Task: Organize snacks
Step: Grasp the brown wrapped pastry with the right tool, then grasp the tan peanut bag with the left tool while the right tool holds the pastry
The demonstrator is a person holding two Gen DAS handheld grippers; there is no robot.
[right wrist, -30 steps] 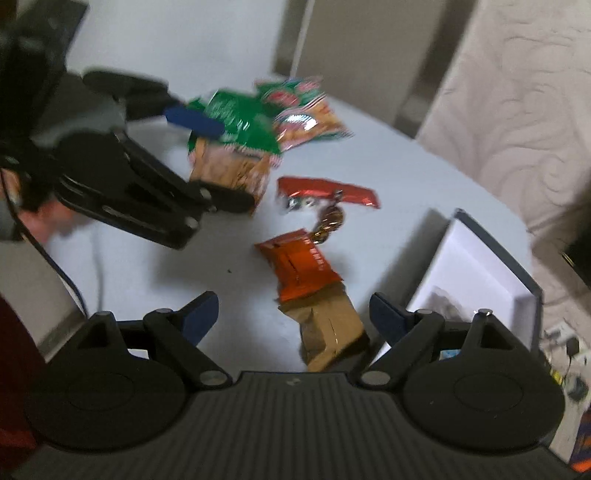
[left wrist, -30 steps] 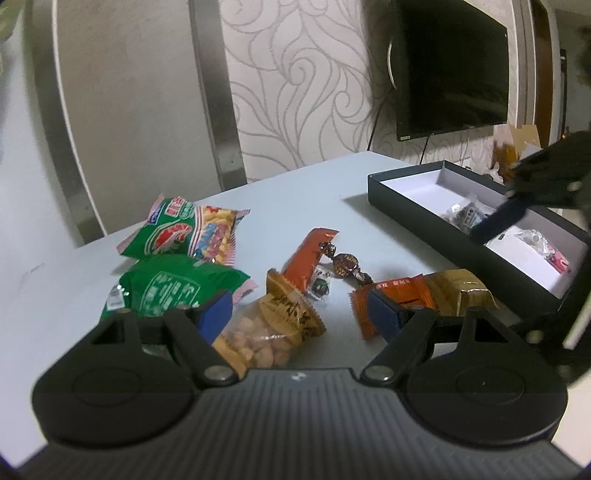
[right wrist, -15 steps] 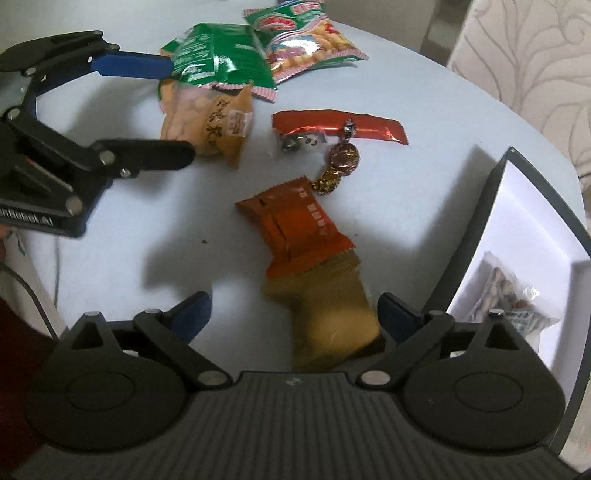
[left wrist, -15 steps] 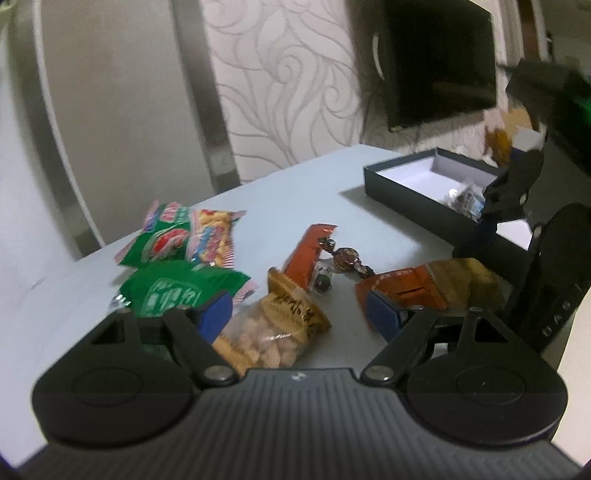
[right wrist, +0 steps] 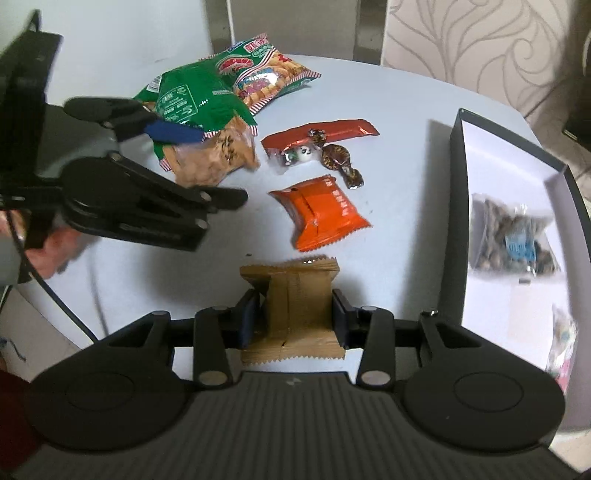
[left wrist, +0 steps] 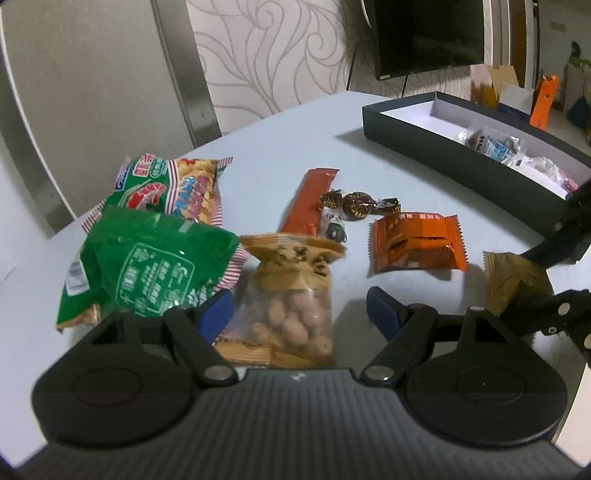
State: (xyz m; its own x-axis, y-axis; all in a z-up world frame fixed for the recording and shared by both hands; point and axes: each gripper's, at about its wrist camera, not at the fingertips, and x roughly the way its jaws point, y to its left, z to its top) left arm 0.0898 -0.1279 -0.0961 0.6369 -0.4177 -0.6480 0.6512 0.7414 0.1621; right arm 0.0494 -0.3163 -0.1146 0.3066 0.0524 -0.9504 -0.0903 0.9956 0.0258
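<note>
My right gripper (right wrist: 293,314) is shut on a tan snack packet (right wrist: 295,295), which also shows in the left wrist view (left wrist: 513,280). My left gripper (left wrist: 299,314) is open around a clear bag of peanuts (left wrist: 291,295), not closed on it; the bag also shows in the right wrist view (right wrist: 210,158). On the pale table lie an orange packet (right wrist: 319,212), a long red wrapper (right wrist: 321,134), wrapped brown candies (right wrist: 336,157), a green bag (right wrist: 192,99) and a shrimp-cracker bag (right wrist: 266,75). A dark box (right wrist: 458,206) with a white inside holds a nut packet (right wrist: 513,236).
The table's near edge (right wrist: 96,325) runs under the left gripper body (right wrist: 122,199). A television (left wrist: 428,33) hangs on the patterned wall beyond the table. Cardboard boxes (left wrist: 498,85) stand behind the dark box.
My right gripper has closed on the tan packet and lifted its end off the table. My left gripper has moved forward, so the peanut bag sits between its fingers.
</note>
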